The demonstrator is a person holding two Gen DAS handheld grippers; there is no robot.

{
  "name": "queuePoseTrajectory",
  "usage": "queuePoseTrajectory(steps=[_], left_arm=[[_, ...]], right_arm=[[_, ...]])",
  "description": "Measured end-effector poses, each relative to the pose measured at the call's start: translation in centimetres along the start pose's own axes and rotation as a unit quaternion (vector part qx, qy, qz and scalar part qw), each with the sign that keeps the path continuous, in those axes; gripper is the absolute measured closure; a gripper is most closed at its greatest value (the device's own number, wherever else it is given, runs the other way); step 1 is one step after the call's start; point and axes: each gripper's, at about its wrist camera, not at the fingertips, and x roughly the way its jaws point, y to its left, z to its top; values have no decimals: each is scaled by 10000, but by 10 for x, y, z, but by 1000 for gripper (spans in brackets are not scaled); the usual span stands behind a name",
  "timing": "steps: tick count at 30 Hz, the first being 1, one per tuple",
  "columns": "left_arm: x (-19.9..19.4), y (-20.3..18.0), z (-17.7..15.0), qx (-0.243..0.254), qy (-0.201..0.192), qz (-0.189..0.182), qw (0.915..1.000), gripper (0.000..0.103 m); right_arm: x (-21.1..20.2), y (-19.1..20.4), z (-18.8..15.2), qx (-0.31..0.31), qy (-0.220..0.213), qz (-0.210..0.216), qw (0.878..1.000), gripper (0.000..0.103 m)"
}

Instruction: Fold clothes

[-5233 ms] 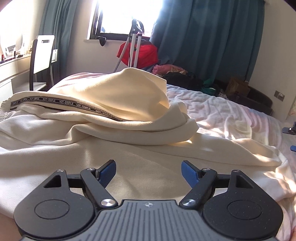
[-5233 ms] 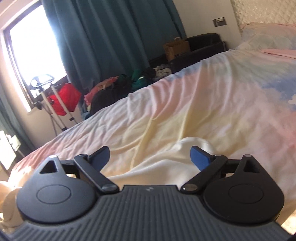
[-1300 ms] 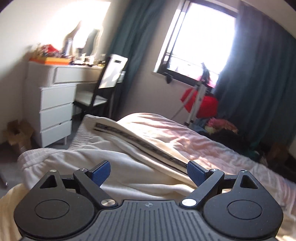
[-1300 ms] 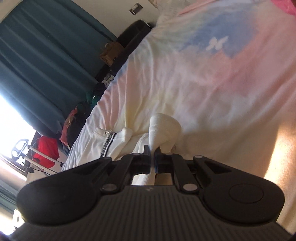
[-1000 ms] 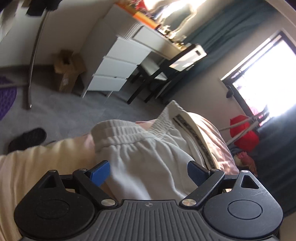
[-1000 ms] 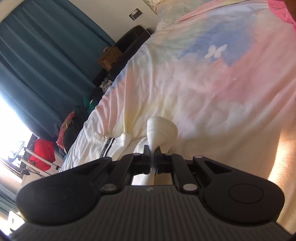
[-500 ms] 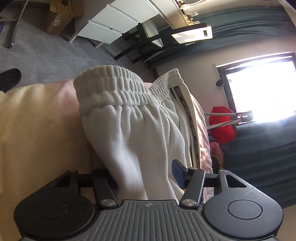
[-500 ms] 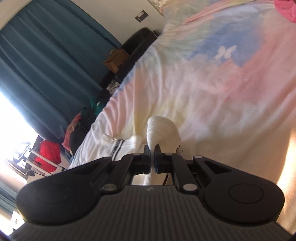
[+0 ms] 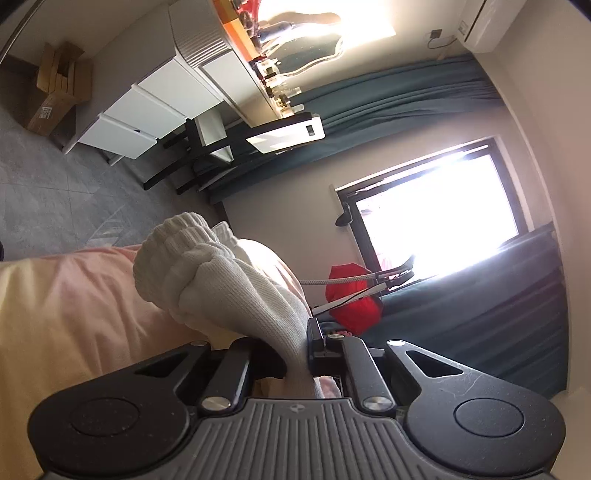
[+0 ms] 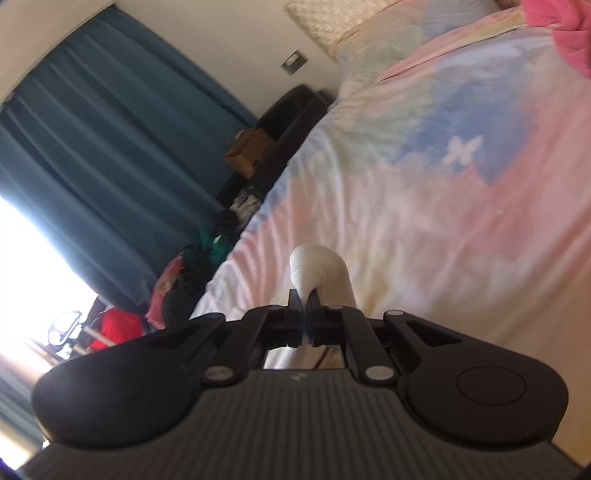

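Observation:
The garment is a pair of cream sweatpants with a ribbed elastic waistband. My left gripper is shut on the waistband end, and the cloth bunches up out of the jaws above the pastel bedsheet. My right gripper is shut on a cream cuff of the same pants, held just above the bed. The rest of the garment is hidden below both grippers.
In the left wrist view a white dresser, a black chair, cardboard boxes and a window stand beyond the bed edge. In the right wrist view teal curtains, a clothes pile and a pink item are visible.
My left gripper has shut on the waistband, which it straddled open half a second ago, and lifted it. My right gripper stays shut on the cuff and has tilted slightly.

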Motion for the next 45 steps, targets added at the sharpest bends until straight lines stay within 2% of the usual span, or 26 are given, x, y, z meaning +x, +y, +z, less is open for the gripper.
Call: queuePoseTrajectory(steps=[2,6,10,13,16,20,23,25,26,28,30,31,32,33,35,37,40,41,45], left_arm=[[18,-17,10,-7,140,-7,9999,93],[76,-61,21,395,133,166,9990,93],[160,-69,33,294,298,120,9991,92],[231,-64,38,102,504,491,9975,92],[297,-57,36,71,528,969,9939,92],[374,-43,23,411,533,1701,9831,91],[416,-27,14,489,624,2198,9723,90],[428,-25,9,687,599,2313,9686,87],[430,-26,8,792,598,2331,9674,87],[429,-30,8,886,616,2213,9692,78],[424,-34,9,1017,646,2068,9710,60],[419,-37,10,1089,647,2027,9710,53],[413,-41,10,1158,652,1980,9712,38],[405,-44,10,1205,669,1896,9721,33],[388,-49,7,1258,725,1733,9741,27],[362,-52,0,1144,673,1592,9783,22],[319,-54,-18,958,538,1380,9843,17],[306,-54,-23,885,540,1341,9855,15],[253,-47,-38,516,385,1273,9898,8]], right_arm=[[13,17,9,-29,108,71,9999,97],[57,76,17,-420,96,87,9990,97],[123,133,14,-708,4,-244,9972,97],[175,158,8,-785,2,-414,9961,97],[235,175,-6,-1185,46,-656,9908,97],[301,181,-36,-1610,153,-942,9823,97],[336,172,-56,-1704,353,-1243,9769,97],[348,166,-63,-1765,450,-1360,9738,97],[352,164,-66,-1777,478,-1385,9731,96],[351,163,-68,-1780,504,-1306,9740,93],[348,164,-66,-1814,731,-1143,9740,85],[341,163,-63,-1774,800,-997,9758,76],[333,162,-61,-1728,831,-852,9777,70],[319,161,-60,-1663,753,-708,9806,66],[289,156,-57,-1513,594,-427,9858,44],[253,145,-59,-1237,432,-208,9912,35],[206,122,-66,-844,408,68,9956,33],[191,114,-69,-707,435,163,9964,26],[143,78,-79,-72,655,449,9968,22]])
